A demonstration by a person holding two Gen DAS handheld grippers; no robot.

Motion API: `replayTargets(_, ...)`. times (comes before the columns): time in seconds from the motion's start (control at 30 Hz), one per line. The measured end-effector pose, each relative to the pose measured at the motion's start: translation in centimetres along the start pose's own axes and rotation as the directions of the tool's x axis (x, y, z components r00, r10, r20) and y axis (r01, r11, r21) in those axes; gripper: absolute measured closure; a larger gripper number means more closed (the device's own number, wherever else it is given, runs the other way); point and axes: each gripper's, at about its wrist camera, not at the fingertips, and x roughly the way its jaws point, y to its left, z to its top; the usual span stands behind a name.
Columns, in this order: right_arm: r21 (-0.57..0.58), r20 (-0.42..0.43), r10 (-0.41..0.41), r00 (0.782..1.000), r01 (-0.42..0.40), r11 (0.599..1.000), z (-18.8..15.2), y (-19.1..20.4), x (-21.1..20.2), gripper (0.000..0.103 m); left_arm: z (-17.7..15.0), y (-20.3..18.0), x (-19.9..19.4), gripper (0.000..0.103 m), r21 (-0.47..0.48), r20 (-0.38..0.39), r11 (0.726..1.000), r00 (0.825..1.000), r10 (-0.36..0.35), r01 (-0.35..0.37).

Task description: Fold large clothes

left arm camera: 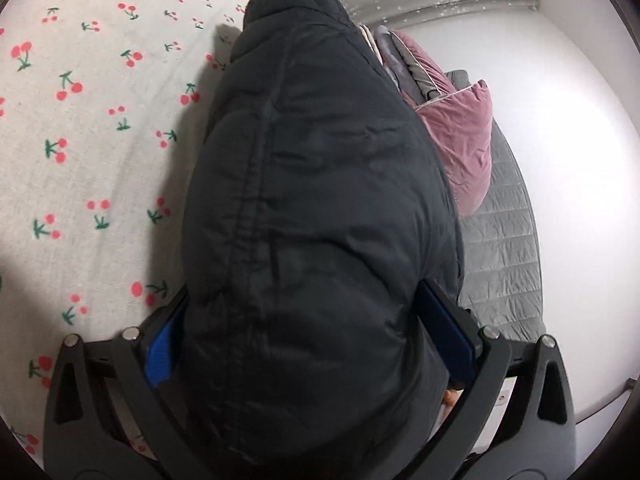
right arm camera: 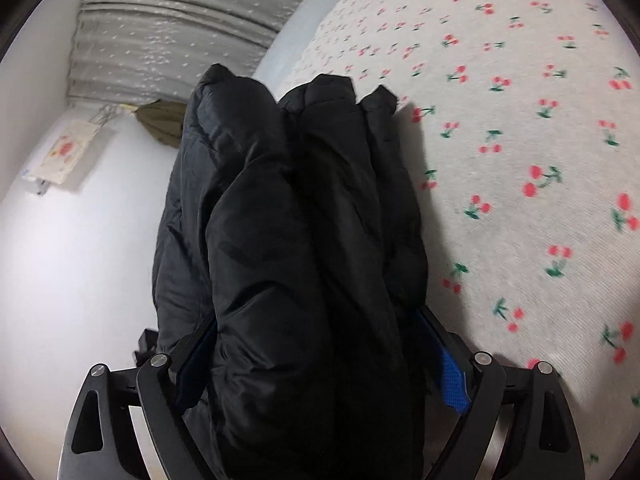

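A black puffer jacket [left arm camera: 320,208] hangs bunched between the blue-padded fingers [left arm camera: 162,354] of my left gripper [left arm camera: 308,344], which is shut on it above the cherry-print bed sheet [left arm camera: 80,120]. In the right wrist view the same jacket [right arm camera: 296,240] fills the centre, folded in thick lobes. My right gripper [right arm camera: 320,364] is shut on it, with one blue pad [right arm camera: 452,380] showing at the right. The jacket hides both gripper tips.
A pink pillow [left arm camera: 460,136] and a grey quilted cover [left arm camera: 504,256] lie at the bed's right side. A grey starred curtain [right arm camera: 168,32] and white wall [right arm camera: 60,260] stand behind. The sheet [right arm camera: 520,140] spreads to the right in the right wrist view.
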Motion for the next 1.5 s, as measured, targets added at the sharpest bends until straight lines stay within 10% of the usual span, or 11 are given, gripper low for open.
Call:
replayTargets(0.17,-0.016,-0.013,0.062,0.998,-0.062,0.998,0.2,1.5,1.3,0.033,0.3,-1.1,-1.8,0.034,0.031,0.032,0.999,0.999,-0.022,0.021)
replayTargets(0.33,-0.144,0.026,0.108,0.994,-0.103,0.984,-0.2,6.0,1.9,0.062,1.4,-2.5,-5.3,0.046,0.098,0.113,0.995,0.994,-0.011,0.0)
replayTargets(0.63,-0.361,-0.033,0.28,0.959,-0.273,0.892,-1.8,18.8,9.8,0.064,4.2,0.8,-17.9,0.049,0.097,0.328,0.995,0.945,-0.002,-0.032)
replayTargets(0.77,-0.414,-0.124,0.334,0.935,-0.354,0.839,-2.7,25.0,15.8,0.064,4.8,2.6,-24.9,0.049,0.113,0.468,0.988,0.883,0.039,-0.103)
replayTargets(0.93,-0.485,-0.223,0.337,0.915,-0.404,0.775,-4.1,32.7,24.9,0.064,5.1,5.6,-31.9,0.048,0.084,0.63,0.96,0.76,0.156,-0.267)
replayTargets(1.07,-0.555,-0.199,0.138,0.97,-0.228,0.8,-4.9,34.6,33.1,0.059,6.7,10.1,-32.2,0.034,-0.062,0.621,0.864,0.659,0.425,-0.499)
replayTargets(1.17,-0.576,-0.21,-0.067,0.975,-0.068,0.815,-5.6,33.1,38.7,0.042,7.5,14.2,-31.1,0.023,-0.17,0.547,0.865,0.685,0.481,-0.471)
replayTargets(1.27,-0.538,-0.22,-0.052,0.974,-0.077,0.839,-5.7,32.3,39.9,0.034,7.4,14.4,-31.7,0.023,-0.199,0.547,0.866,0.681,0.487,-0.46)
replayTargets(1.5,-0.632,-0.08,-0.15,0.985,0.067,0.772,-5.3,33.6,35.2,0.034,5.4,9.2,-31.3,0.017,-0.186,0.572,0.73,0.531,0.625,-0.658)
